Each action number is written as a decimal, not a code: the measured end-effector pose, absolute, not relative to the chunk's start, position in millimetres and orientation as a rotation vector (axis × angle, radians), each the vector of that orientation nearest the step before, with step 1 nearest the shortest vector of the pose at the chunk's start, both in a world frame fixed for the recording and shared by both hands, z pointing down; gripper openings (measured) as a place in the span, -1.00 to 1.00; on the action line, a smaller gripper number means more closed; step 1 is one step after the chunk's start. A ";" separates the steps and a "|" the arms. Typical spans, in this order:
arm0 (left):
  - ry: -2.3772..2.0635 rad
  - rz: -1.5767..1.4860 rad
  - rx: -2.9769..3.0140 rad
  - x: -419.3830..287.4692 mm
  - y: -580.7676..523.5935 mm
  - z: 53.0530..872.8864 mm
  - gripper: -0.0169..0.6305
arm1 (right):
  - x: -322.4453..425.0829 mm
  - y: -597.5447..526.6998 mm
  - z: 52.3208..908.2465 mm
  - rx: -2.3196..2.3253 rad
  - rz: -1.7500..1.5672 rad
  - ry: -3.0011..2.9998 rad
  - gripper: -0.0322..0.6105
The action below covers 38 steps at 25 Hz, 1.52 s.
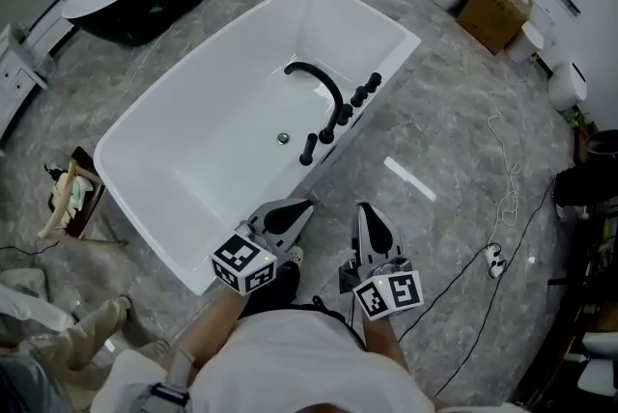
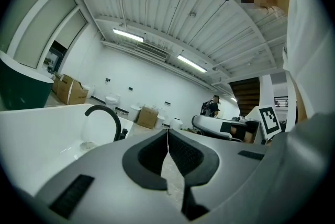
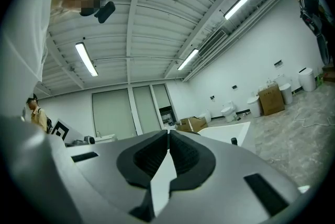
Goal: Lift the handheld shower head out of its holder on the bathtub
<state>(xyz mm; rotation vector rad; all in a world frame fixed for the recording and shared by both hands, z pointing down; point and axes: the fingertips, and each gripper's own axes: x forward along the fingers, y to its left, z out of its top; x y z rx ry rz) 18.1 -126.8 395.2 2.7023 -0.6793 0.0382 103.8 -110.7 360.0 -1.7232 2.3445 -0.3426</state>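
Shower head [image 1: 308, 149] stands upright in its holder on the rim of the white bathtub [image 1: 154, 141], at the near end of the row of black fittings. Left gripper [image 1: 305, 204] is over the tub's near rim, jaws clenched on nothing; shower head is near, ahead of its tip, with a clear gap. Right gripper [image 1: 366, 208] is beside it over the floor, also clenched and empty, shower head ahead to its left. Black spout [image 1: 323, 83] arcs over the basin; knobs [image 1: 365, 91] line the rim beyond

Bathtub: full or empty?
Empty: the head view shows the bathtub with a bare white floor and uncovered drain, no water line, nothing running from the black spout.
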 end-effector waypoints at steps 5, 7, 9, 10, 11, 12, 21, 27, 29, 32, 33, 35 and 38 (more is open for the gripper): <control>-0.688 0.035 2.697 17.1 -157.9 398.2 -0.91 | 98.7 -144.4 361.0 -1.685 -0.343 2.367 -0.83; -0.703 0.026 2.688 17.5 -169.8 399.3 -0.91 | 96.9 -157.2 360.2 -1.673 -0.337 2.379 -0.83; -0.710 0.010 2.683 18.0 -180.4 398.5 -0.91 | 94.2 -168.3 358.0 -1.664 -0.337 2.382 -0.80; -0.714 0.003 2.683 18.1 -185.2 398.2 -0.91 | 91.8 -173.6 357.4 -1.655 -0.345 2.386 -0.61; -0.720 -0.004 2.684 18.1 -190.1 398.4 -0.91 | 89.2 -179.2 357.5 -1.647 -0.354 2.394 -0.34; -0.727 -0.012 2.684 18.1 -195.1 398.9 -0.91 | 86.9 -185.0 358.1 -1.646 -0.356 2.405 -0.27; -0.843 -0.110 2.625 20.7 -237.0 394.9 -0.91 | 71.0 -230.4 346.4 -1.539 -0.281 2.548 -0.25; -0.966 -0.105 2.585 24.3 -258.3 395.2 -0.91 | 70.8 -253.4 353.4 -1.454 -0.288 2.650 -0.25; -0.994 -0.092 2.577 24.7 -262.6 397.4 -0.91 | 71.0 -260.0 358.0 -1.436 -0.285 2.687 -0.25; -1.037 -0.082 2.554 23.1 -271.4 404.8 -0.91 | 70.5 -272.0 367.0 -1.405 -0.305 2.722 -0.25; -1.044 -0.083 2.547 23.7 -274.2 407.3 -0.91 | 71.8 -276.0 370.2 -1.397 -0.318 2.726 -0.25; -1.056 -0.077 2.535 25.3 -279.4 413.8 -0.91 | 74.3 -283.6 378.8 -1.392 -0.345 2.733 -0.25; -1.076 -0.057 2.519 24.4 -284.7 424.6 -0.91 | 73.5 -291.3 393.6 -1.381 -0.374 2.760 -0.25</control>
